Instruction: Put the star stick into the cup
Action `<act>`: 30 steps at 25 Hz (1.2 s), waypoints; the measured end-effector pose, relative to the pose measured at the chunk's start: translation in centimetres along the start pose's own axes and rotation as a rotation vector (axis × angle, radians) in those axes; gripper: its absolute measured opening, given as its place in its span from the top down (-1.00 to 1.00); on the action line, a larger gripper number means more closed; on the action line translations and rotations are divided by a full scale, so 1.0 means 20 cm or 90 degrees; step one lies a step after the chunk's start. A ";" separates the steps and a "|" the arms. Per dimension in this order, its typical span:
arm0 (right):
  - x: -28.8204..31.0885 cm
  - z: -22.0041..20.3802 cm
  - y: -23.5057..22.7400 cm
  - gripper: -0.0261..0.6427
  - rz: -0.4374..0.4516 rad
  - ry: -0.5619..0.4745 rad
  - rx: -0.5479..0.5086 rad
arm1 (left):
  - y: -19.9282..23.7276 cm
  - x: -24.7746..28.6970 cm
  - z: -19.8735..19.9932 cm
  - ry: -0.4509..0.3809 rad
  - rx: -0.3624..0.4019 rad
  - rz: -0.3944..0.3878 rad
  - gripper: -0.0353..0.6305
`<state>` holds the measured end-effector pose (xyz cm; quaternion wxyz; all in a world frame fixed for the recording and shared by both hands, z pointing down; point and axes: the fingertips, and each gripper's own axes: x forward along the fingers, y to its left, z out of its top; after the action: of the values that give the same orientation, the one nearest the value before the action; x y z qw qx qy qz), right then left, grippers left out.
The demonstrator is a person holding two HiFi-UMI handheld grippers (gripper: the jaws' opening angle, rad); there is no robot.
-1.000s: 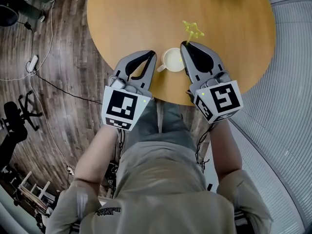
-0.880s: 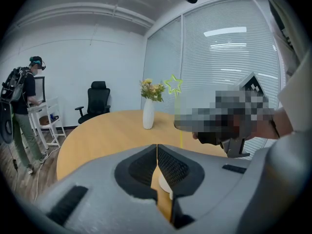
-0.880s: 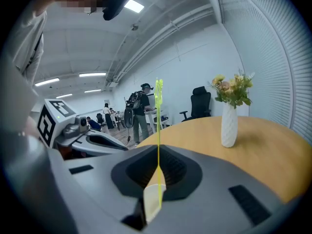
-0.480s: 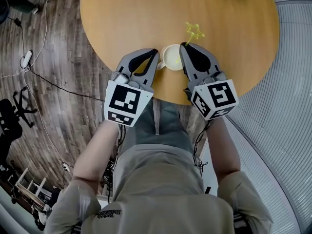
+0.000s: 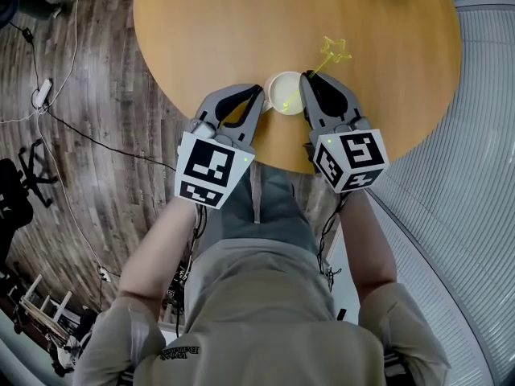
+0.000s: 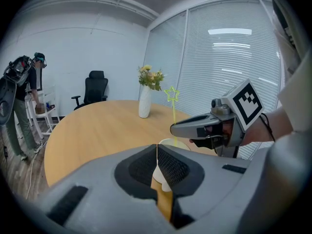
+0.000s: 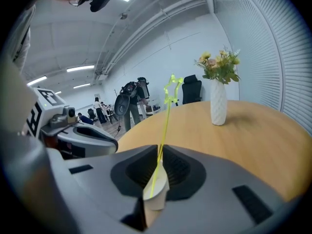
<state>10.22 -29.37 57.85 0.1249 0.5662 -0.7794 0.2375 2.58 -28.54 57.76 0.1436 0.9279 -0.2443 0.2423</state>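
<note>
Fingers (image 7: 187, 172) of my right gripper (image 7: 160, 156) are pressed together on the star stick (image 7: 164, 133). Its thin yellow-green shaft runs through the narrow seam between the two dark pads. Above the pinch the shaft climbs, leaning a little, to the star (image 7: 171, 87) at its top. Below the pinch it carries on down through the gap nearer the camera, where it crosses the white of the cup (image 5: 283, 95).

From the head view, my right jaw tips sit at the cup's right rim, just touching or just beside it. The star hangs beyond them, out over bare table (image 5: 209, 30). A short green streak shows inside the cup's mouth, so the stick's lower end is within the rim. Whether it reaches the bottom I cannot tell. In the left gripper view the shaft stands nearly upright out of the cup, passing right by the tip of my right gripper.

My left gripper (image 6: 157, 148) is closed as well, with only a hairline between its pads at the tips and nothing clamped there. A bit of the cup's handle (image 6: 162, 178) and the wood of the table show through the opening behind the tips. Overhead, the left tips rest at the cup's left side by the handle. I cannot tell whether they are touching or only just beside it. The cup stands near the table's near edge, between my two grippers. A white vase (image 7: 218, 108) of flowers stands well apart, farther across the table.
</note>
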 end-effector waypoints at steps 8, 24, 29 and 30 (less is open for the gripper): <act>-0.06 -0.07 -0.01 0.82 -0.004 0.016 0.040 | -0.06 -0.03 0.01 -0.009 0.006 0.003 0.82; -0.33 0.31 0.11 0.82 -0.011 -0.055 0.002 | -0.14 -0.31 0.36 -0.089 0.044 0.026 0.82; -0.47 0.52 0.19 0.82 0.006 -0.101 -0.028 | -0.17 -0.42 0.56 -0.136 0.067 0.030 0.82; -0.50 0.57 0.21 0.82 0.006 -0.112 -0.031 | -0.18 -0.44 0.60 -0.144 0.072 0.029 0.82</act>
<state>10.44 -25.93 42.59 0.0687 0.5780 -0.7956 0.1681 2.27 -26.71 42.58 0.0568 0.9501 -0.2661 0.1529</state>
